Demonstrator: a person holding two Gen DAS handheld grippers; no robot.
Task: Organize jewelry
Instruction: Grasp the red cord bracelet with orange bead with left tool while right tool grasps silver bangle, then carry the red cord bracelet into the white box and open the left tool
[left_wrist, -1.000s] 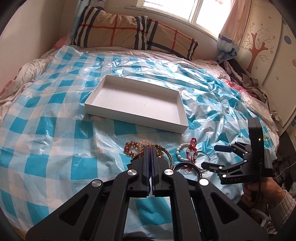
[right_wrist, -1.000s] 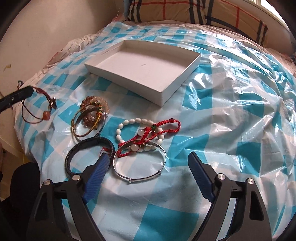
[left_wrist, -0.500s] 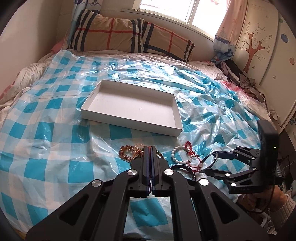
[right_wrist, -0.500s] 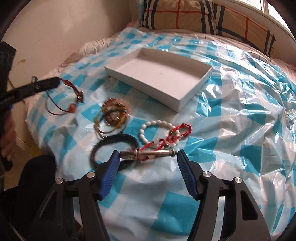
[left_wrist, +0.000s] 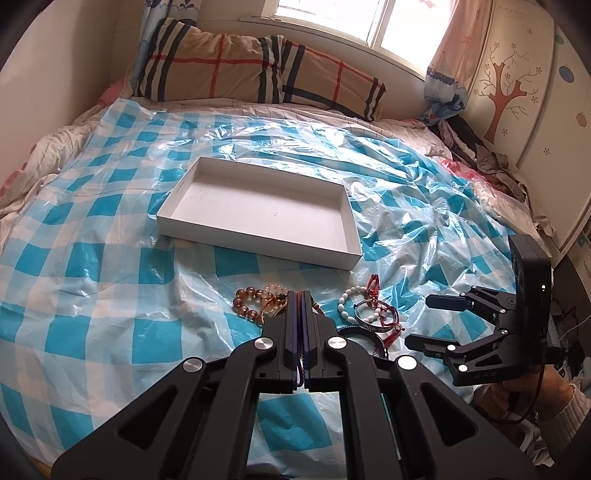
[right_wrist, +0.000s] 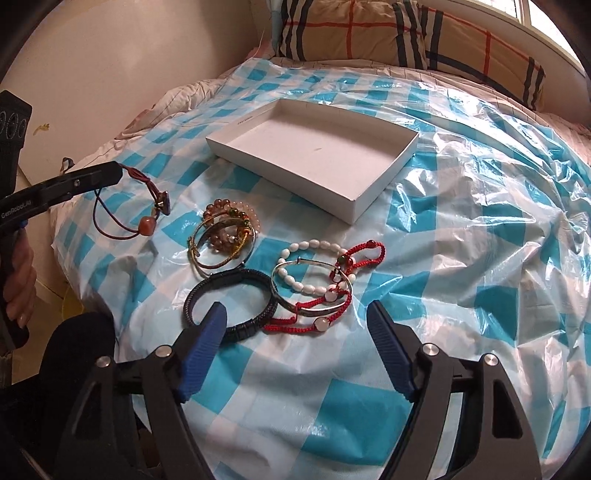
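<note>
While left gripper (right_wrist: 114, 173) pinches cord bracelet (right_wrist: 147, 218) (dangling), right gripper (right_wrist: 295, 314) gapes.

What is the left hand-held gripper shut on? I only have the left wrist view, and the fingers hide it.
Observer: The left hand-held gripper pinches a dark red cord bracelet with an orange bead, and the bracelet hangs from the tips.
Operator: What lies on the sheet behind my fingers?
Observer: A gold bangle lies on top of the amber bead bracelet.
Operator: Anything else near it?
Observer: A black braided bracelet lies just beside the bangle, on the side away from the white box.
</note>
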